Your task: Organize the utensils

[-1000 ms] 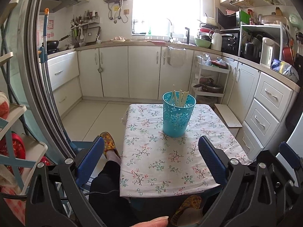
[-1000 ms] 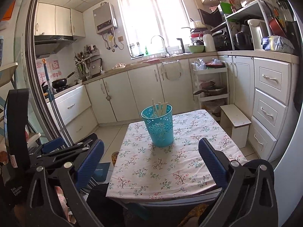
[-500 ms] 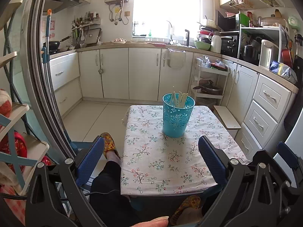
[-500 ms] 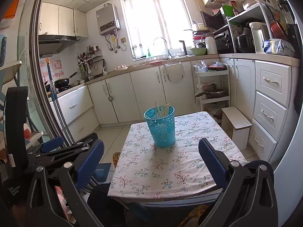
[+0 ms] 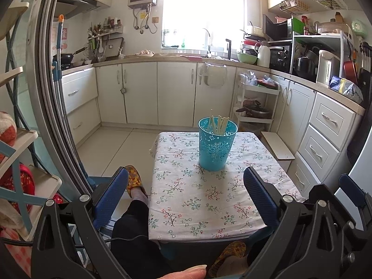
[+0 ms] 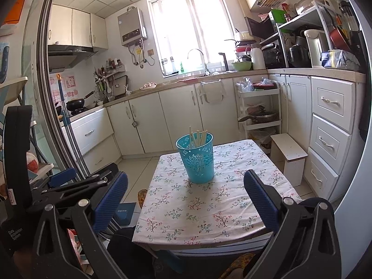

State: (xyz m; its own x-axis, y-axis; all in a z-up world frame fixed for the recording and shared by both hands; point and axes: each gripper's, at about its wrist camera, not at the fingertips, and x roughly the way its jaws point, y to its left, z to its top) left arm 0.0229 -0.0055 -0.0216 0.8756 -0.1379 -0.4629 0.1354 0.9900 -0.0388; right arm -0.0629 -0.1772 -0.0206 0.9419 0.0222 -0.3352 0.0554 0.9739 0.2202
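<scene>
At frame bottom I hold two grippers, left gripper [image 5: 185, 193] and right gripper [image 6: 185, 196], both spread wide and empty, with ribbed blue pads. Centre frame, one perforated turquoise plastic cup [image 5: 217, 147] stands upright on the floral-clothed bench [image 5: 200, 200], holding several pale chopsticks [image 5: 219, 123].

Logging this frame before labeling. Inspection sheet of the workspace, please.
Surface: small table with floral tablecloth.
Job's things: chopsticks standing in teal perforated cup, upright on the table.
Clutter: nothing seen on the table.
Grippers: left gripper open, holding nothing; right gripper open, holding nothing; both short of the cup.
Cables: thin black cable across the person's lap.
Surroundings: kitchen cabinets, white step stool.
</scene>
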